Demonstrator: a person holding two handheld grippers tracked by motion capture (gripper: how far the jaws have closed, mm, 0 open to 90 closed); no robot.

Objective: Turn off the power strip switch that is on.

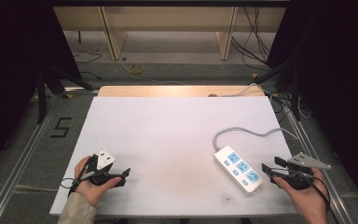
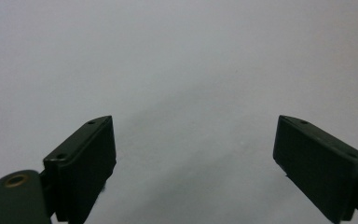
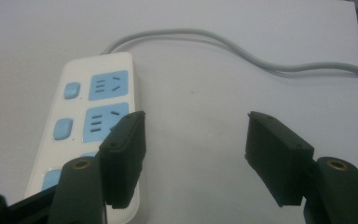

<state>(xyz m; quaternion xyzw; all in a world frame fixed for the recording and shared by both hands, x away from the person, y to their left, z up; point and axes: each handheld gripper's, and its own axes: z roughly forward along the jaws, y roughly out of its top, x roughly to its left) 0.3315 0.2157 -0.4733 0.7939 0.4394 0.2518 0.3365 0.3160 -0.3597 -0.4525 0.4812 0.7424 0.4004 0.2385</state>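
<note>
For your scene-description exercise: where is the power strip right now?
In the high view, the power strip lies on the white table's right side, just left of the right gripper, its grey cable curving away.

We see our right gripper [image 3: 196, 154] with jaws wide apart above the white table [image 3: 205, 84], its left jaw overlapping the power strip [image 3: 81, 107].

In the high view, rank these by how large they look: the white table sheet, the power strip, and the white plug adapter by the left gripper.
1. white table sheet
2. power strip
3. white plug adapter, clearly the smallest, beside the left gripper
</note>
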